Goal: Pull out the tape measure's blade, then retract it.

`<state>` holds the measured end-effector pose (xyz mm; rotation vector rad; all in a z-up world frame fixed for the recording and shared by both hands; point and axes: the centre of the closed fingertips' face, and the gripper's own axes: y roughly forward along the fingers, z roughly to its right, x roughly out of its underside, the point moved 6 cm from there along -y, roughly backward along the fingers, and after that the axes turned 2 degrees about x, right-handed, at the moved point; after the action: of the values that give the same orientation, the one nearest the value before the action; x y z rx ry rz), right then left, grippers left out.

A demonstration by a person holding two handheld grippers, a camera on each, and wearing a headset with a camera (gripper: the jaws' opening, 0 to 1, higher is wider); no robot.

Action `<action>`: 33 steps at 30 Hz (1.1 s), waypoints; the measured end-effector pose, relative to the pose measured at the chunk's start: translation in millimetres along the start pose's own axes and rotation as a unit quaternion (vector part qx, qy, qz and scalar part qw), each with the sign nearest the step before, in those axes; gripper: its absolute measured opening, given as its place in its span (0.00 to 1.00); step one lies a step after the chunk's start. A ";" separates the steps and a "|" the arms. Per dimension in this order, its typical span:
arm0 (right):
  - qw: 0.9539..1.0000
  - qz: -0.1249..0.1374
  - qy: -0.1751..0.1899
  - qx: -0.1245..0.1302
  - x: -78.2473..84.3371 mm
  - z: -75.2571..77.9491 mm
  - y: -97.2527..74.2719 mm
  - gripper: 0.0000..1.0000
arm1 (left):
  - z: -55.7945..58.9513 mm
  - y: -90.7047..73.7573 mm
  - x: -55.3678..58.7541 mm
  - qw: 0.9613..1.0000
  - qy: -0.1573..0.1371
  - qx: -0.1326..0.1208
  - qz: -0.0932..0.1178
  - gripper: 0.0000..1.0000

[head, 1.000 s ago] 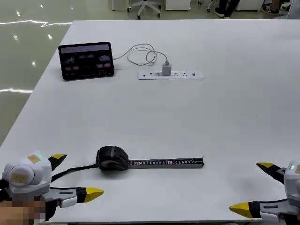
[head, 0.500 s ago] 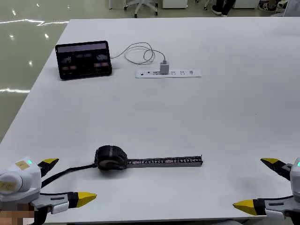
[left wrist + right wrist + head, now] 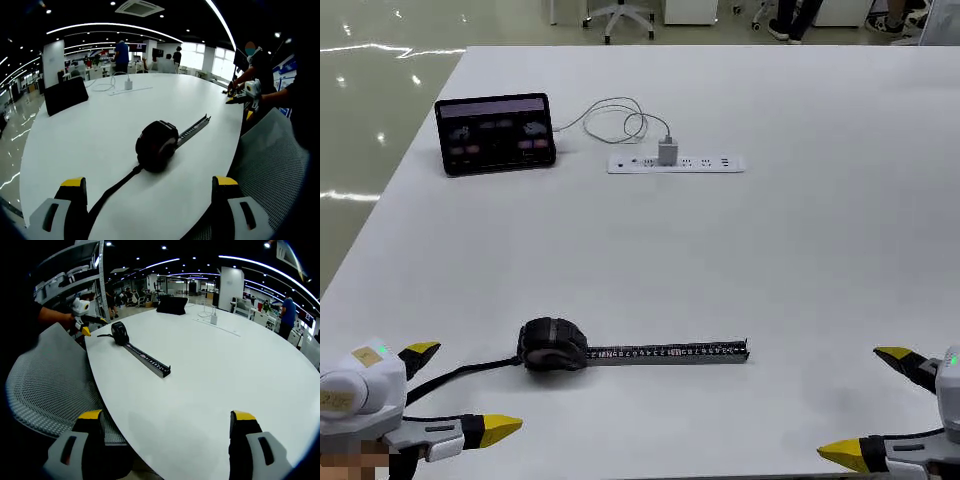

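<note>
A black tape measure point(image 3: 553, 345) point(image 3: 157, 145) point(image 3: 119, 333) lies on the white table point(image 3: 720, 250) near its front edge. Its blade point(image 3: 665, 352) point(image 3: 194, 129) point(image 3: 147, 359) is pulled out flat to the right. A black wrist strap point(image 3: 465, 371) point(image 3: 112, 190) trails left from the case. My left gripper point(image 3: 460, 390) point(image 3: 150, 186) is open at the front left, close to the strap end and apart from the case. My right gripper point(image 3: 880, 405) point(image 3: 167, 419) is open at the front right, well beyond the blade tip.
A dark tablet point(image 3: 495, 132) stands at the back left. A white power strip point(image 3: 675, 163) with a plugged charger and coiled white cable point(image 3: 610, 120) lies behind the middle. A grey mesh chair point(image 3: 45, 385) sits under the table's front edge.
Both grippers have drawn back slightly toward the front edge and stay open. The head camera shifted a little. The tape measure and its extended blade have not moved.
</note>
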<state>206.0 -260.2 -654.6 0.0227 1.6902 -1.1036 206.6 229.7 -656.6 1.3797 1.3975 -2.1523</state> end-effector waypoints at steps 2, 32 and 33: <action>1.000 0.002 0.001 0.001 -0.6 -0.1 -1.8 1.00 | 1.1 0.0 -0.3 1.000 -0.005 0.004 0.002 1.00; 0.999 -0.008 -0.028 -0.014 -8.1 5.6 7.8 1.00 | 0.5 18.8 -18.9 1.000 -0.007 -0.019 -0.016 1.00; 0.999 -0.008 -0.030 -0.015 -9.4 6.7 8.2 1.00 | -0.3 20.1 -18.8 0.999 -0.006 -0.027 -0.024 0.98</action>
<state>219.2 -255.4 -652.8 -0.0412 1.6551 -1.0806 229.1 214.2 -653.6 1.3249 1.4859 -2.1325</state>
